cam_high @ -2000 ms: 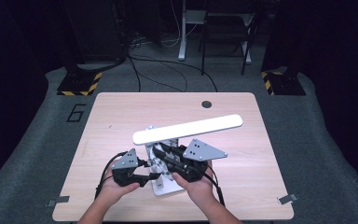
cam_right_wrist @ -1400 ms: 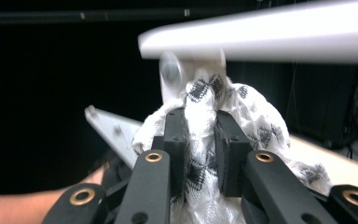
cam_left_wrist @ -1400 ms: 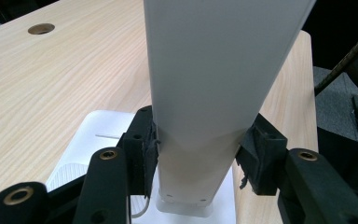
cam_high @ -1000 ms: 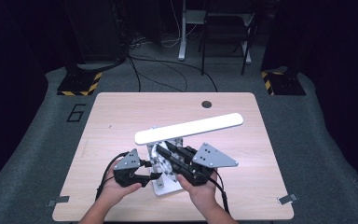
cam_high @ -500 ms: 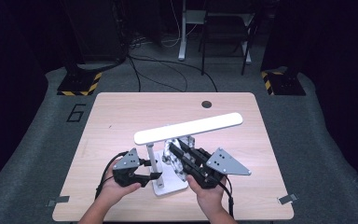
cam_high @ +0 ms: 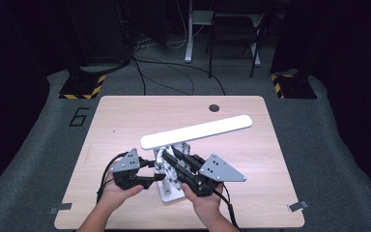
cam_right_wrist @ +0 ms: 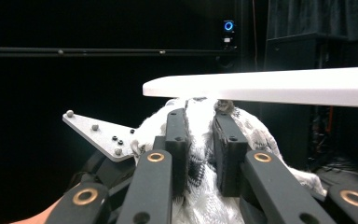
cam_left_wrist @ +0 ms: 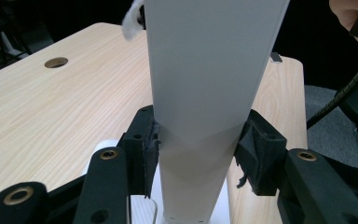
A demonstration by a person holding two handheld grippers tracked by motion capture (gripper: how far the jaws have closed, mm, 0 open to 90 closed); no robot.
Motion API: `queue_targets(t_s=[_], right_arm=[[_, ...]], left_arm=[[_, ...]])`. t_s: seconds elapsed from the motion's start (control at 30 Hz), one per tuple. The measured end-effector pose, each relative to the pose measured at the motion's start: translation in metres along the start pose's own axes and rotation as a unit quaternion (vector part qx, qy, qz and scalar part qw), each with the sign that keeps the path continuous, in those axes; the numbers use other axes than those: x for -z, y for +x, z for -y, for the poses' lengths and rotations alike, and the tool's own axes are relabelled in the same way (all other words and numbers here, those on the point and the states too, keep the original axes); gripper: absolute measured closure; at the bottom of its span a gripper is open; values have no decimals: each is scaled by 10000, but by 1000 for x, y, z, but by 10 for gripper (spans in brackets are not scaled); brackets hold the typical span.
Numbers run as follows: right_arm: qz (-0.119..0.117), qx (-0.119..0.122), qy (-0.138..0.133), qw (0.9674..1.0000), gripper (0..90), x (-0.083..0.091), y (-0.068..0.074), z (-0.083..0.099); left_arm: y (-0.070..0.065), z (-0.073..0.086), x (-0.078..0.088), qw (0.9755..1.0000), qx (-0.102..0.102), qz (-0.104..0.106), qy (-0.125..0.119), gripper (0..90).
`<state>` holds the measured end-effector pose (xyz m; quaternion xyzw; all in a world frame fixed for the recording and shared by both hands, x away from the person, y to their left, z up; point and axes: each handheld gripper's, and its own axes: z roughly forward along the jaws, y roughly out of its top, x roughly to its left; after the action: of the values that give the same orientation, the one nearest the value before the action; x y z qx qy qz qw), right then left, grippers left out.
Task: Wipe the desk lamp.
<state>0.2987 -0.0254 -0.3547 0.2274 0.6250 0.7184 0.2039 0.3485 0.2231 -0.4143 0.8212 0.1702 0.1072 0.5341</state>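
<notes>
A white desk lamp stands near the table's front edge, its long flat head [cam_high: 198, 131] reaching right over its base [cam_high: 171, 194]. My left gripper [cam_high: 155, 173] comes in from the left. Its jaws have just been closing and now press on both sides of the lamp's flat white post [cam_left_wrist: 205, 93]. My right gripper [cam_high: 168, 158] is shut on a white cloth [cam_right_wrist: 199, 161] and holds it up against the underside of the lamp head [cam_right_wrist: 284, 86], close to the post. In the right gripper view, the left gripper's grey plate [cam_right_wrist: 100, 133] sits just beyond the cloth.
The wooden table [cam_high: 125, 121] has a round cable hole [cam_high: 214, 108] at the back. Beyond it are floor cables [cam_high: 174, 72], two black-and-yellow stand bases [cam_high: 82, 87], and furniture legs. A "6" [cam_high: 79, 117] marks the carpet at the left.
The right gripper's grey plate swung out to the right and then partly back as the wrist turned with the cloth at the post. The left hand stayed in place.
</notes>
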Motion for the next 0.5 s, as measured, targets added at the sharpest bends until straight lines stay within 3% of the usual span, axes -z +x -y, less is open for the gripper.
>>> queue_targets(t_s=[0.13, 0.3, 0.5], right_arm=[[75, 20, -6, 10000, 781, 4, -5, -1], [252, 59, -7, 9997, 780, 14, -16, -3], [457, -9, -56, 9989, 780, 25, -30, -5]], left_arm=[[-2, 1, -3, 9999, 43, -79, -89, 527], [-4, -1, -3, 9999, 56, -144, -21, 525], [-4, -3, -2, 9998, 152, -80, 70, 511]])
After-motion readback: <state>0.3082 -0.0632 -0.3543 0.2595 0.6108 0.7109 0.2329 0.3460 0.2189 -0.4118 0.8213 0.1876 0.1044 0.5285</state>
